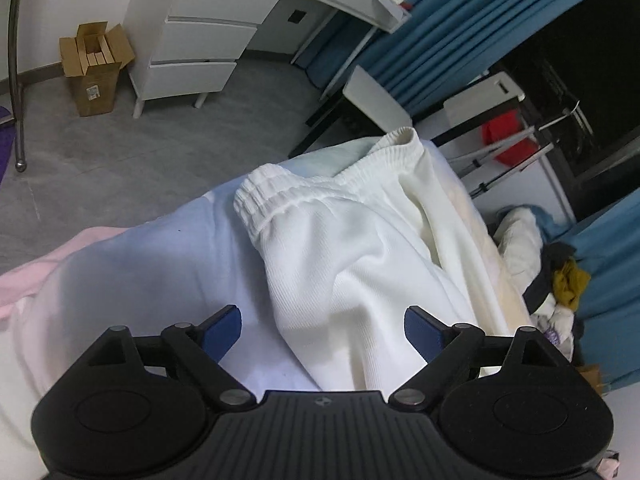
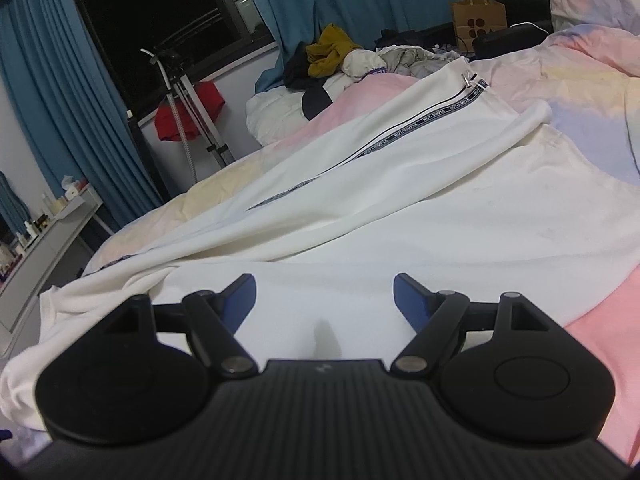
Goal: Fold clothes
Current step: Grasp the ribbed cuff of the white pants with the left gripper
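Left tool [image 1: 322, 330]: jaws spread wide, blue pads well apart; nothing is pinched between them. It hangs over the upper part of the white trousers, whose fabric shows in the gap beyond the pads; whether it touches the cloth cannot be told.
Right tool [image 2: 324, 300]: jaws also wide apart, gripping nothing; white cloth lies below and beyond the pads.
White trousers [image 1: 360, 248]: spread on the bed, in the left wrist view with the gathered elastic waistband [image 1: 280, 196] bunched at the far end, near the bed's edge. In the right wrist view the legs run away from the tool toward the far right, and a dark lettered side stripe [image 2: 400, 136] runs along the upper leg.
Bed cover [image 1: 140, 272]: pastel pink, blue and yellow, under the trousers.
Clothes pile [image 2: 340, 60]: mustard, dark and white pieces heaped at the far edge of the bed, apart from the trousers.
Room: white drawer unit [image 1: 192, 40] and open cardboard box [image 1: 96, 68] on the grey floor; blue curtains [image 2: 52, 92] beside a dark window.
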### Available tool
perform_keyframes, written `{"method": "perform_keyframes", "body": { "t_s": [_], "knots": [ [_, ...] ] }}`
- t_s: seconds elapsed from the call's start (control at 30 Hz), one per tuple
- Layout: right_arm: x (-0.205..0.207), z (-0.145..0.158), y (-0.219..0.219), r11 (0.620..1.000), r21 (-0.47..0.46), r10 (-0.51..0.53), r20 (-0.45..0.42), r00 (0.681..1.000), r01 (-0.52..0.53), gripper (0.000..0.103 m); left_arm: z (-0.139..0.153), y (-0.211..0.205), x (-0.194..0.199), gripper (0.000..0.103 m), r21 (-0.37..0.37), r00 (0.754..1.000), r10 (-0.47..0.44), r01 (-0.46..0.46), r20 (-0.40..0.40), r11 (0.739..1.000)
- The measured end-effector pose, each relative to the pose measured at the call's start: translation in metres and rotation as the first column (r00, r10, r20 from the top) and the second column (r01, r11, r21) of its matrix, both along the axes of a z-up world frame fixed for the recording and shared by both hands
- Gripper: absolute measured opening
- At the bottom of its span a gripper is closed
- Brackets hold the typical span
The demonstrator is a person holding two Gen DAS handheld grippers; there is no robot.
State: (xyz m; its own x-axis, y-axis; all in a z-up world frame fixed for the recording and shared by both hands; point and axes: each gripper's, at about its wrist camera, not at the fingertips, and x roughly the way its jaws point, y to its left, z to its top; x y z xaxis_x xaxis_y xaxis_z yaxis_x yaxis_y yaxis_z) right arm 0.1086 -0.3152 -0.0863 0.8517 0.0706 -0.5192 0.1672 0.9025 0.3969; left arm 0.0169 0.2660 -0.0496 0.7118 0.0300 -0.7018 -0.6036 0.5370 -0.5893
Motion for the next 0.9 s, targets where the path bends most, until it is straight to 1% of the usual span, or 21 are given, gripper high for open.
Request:
{"method": "perform_keyframes", "body": {
  "t_s": [0.07,0.13,0.2,0.27,0.37,0.43,0.57,0.63,0.67,0.7,0.73,0.77,0.8,0.83,0.87,0.9],
  "knots": [
    [0.001,-0.001,0.001,1.0,0.005,0.003,-0.003,1.0,-0.003,0.077,-0.005,0.0,0.007,0.091,-0.024,1.0,-0.017,0.017,0.011,1.0],
    [0.002,-0.001,0.002,1.0,0.011,0.005,-0.004,1.0,-0.005,0.077,-0.008,0.002,0.009,0.091,-0.03,0.999,-0.013,0.014,0.036,0.999],
    [0.003,-0.001,0.002,1.0,0.015,0.002,-0.002,1.0,-0.002,0.077,-0.01,0.004,0.009,0.095,-0.04,0.998,-0.003,0.006,0.069,0.999],
    [0.004,0.0,0.001,1.0,0.032,0.0,0.001,1.0,0.0,0.077,-0.01,0.005,0.005,0.096,-0.053,0.994,-0.001,0.007,0.105,0.999],
    [0.005,0.0,-0.003,0.998,0.058,-0.005,0.003,1.0,0.004,0.077,-0.016,0.007,0.007,0.096,-0.086,0.991,-0.011,0.022,0.131,0.996],
    [0.005,0.0,-0.005,0.998,0.062,-0.013,0.001,1.0,0.013,0.077,-0.023,0.011,0.01,0.096,-0.124,0.99,0.005,0.013,0.14,0.992],
    [0.008,-0.005,-0.006,0.997,0.074,-0.033,-0.019,0.999,0.035,0.077,-0.037,0.017,0.028,0.094,-0.143,0.994,0.027,-0.011,0.109,0.99],
    [0.009,-0.007,-0.008,0.996,0.084,-0.04,-0.03,0.999,0.042,0.077,-0.044,0.019,0.037,0.088,-0.141,0.995,0.034,-0.021,0.095,0.99],
    [0.01,-0.007,-0.008,0.995,0.086,-0.043,-0.032,0.999,0.046,0.077,-0.046,0.021,0.039,0.082,-0.14,0.994,0.036,-0.022,0.1,0.99],
    [0.01,-0.007,-0.008,0.995,0.085,-0.046,-0.032,0.998,0.049,0.077,-0.049,0.023,0.041,0.072,-0.14,0.994,0.037,-0.022,0.106,0.99],
    [0.009,-0.007,-0.007,0.995,0.084,-0.049,-0.032,0.998,0.051,0.077,-0.05,0.024,0.042,0.065,-0.139,0.993,0.035,-0.019,0.115,0.99],
    [0.009,-0.007,-0.007,0.995,0.082,-0.053,-0.031,0.998,0.055,0.077,-0.051,0.025,0.041,0.052,-0.137,0.992,0.037,-0.02,0.121,0.99],
    [0.009,-0.006,-0.007,0.995,0.077,-0.057,-0.029,0.998,0.06,0.077,-0.052,0.026,0.04,0.034,-0.136,0.991,0.04,-0.023,0.125,0.99],
    [0.008,-0.006,-0.009,0.995,0.076,-0.065,-0.028,0.997,0.067,0.077,-0.05,0.026,0.038,0.022,-0.135,0.99,0.045,-0.027,0.132,0.99],
    [0.007,-0.005,-0.012,0.994,0.077,-0.073,-0.028,0.997,0.075,0.077,-0.048,0.026,0.035,0.015,-0.134,0.989,0.05,-0.031,0.14,0.99],
    [0.006,-0.004,-0.015,0.993,0.079,-0.082,-0.027,0.996,0.084,0.077,-0.046,0.026,0.03,0.013,-0.132,0.987,0.054,-0.034,0.153,0.991]
  ]
}}
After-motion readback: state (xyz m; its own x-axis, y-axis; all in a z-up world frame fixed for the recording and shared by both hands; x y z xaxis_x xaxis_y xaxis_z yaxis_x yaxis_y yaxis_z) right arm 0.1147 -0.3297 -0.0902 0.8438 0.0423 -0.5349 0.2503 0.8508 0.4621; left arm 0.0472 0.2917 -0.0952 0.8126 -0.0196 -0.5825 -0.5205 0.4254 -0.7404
